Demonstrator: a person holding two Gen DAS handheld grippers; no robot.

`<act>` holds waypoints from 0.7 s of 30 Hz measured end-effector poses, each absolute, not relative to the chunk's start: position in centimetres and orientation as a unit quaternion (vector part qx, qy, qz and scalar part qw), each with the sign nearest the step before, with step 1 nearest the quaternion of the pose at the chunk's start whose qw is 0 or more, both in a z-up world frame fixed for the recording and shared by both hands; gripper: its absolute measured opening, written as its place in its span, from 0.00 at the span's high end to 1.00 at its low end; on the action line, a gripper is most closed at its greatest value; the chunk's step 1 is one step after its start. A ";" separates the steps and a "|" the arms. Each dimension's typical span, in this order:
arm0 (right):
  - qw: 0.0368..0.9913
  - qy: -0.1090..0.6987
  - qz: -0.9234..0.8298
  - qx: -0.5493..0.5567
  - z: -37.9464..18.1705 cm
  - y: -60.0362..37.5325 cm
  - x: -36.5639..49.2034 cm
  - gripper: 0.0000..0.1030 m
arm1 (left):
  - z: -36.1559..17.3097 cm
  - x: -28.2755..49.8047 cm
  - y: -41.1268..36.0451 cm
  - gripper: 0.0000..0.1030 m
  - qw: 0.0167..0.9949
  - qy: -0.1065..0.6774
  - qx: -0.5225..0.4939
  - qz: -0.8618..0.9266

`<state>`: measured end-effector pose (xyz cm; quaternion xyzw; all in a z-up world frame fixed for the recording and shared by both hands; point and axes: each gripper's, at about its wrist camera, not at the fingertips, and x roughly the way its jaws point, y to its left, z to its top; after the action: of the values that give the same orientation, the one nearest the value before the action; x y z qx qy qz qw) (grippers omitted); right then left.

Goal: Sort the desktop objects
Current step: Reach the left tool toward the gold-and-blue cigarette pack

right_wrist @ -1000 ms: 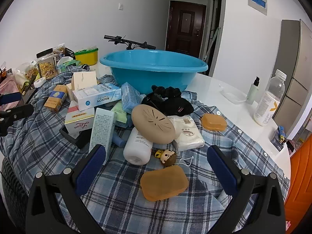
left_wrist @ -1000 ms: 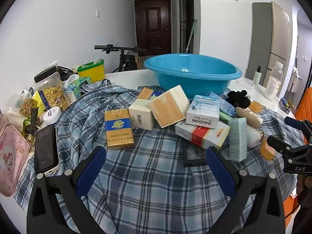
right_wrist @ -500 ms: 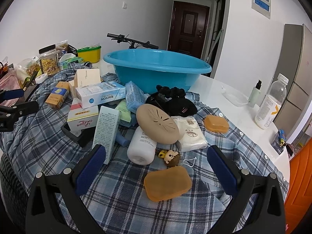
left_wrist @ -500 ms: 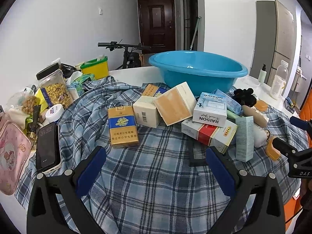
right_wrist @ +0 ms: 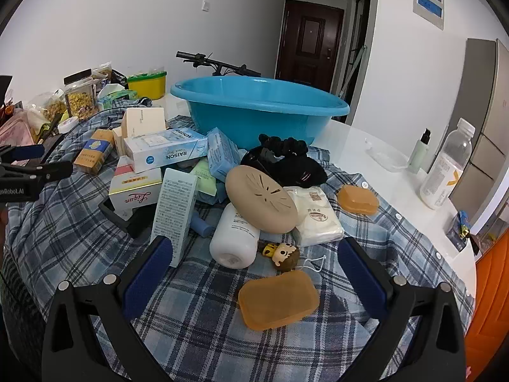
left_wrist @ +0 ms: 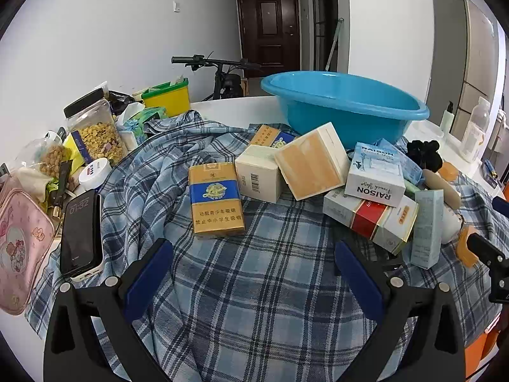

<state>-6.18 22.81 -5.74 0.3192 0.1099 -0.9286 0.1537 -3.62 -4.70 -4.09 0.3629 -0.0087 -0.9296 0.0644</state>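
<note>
A heap of small things lies on a blue plaid cloth (left_wrist: 254,286) in front of a blue plastic basin (left_wrist: 343,102). In the left wrist view: a yellow and blue carton (left_wrist: 216,200), cream boxes (left_wrist: 311,165), a RAISON box (left_wrist: 375,175) and a red and white box (left_wrist: 372,219). My left gripper (left_wrist: 254,270) is open and empty, short of the yellow carton. In the right wrist view: an amber soap case (right_wrist: 278,299), a small doll (right_wrist: 284,253), a white bottle (right_wrist: 235,235) and a tan disc (right_wrist: 261,203). My right gripper (right_wrist: 254,270) is open and empty, just above the soap case.
A phone (left_wrist: 81,232), a pink pouch (left_wrist: 19,248) and snack jars (left_wrist: 95,130) line the left edge. A yellow tub (left_wrist: 167,97) stands at the back. A clear bottle (right_wrist: 445,165) and a pump bottle (right_wrist: 420,151) stand on the white table at the right.
Both grippers have moved a little closer to the heap, so the objects look larger and lower in view. Nothing on the cloth has moved. Both grippers stay open.
</note>
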 end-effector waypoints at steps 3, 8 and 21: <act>0.152 0.109 -0.929 0.320 -5.7 22.9 -6.2 0.00 | -4.0 -3.4 -4.3 0.00 0.061 -0.010 0.363 -0.930; 0.152 0.105 -0.929 0.320 -5.6 23.1 -6.1 0.00 | -3.8 -3.2 -4.0 0.00 0.057 -0.010 0.359 -0.932; 0.158 0.106 -0.927 0.324 -6.1 23.0 -6.0 0.00 | -5.0 -7.5 -7.4 0.00 0.113 -0.021 0.377 -0.919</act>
<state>-6.03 22.99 -6.05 0.3238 0.1063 -0.9268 0.1578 -7.51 -7.40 -4.99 0.3766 -0.0207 -0.9192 0.1131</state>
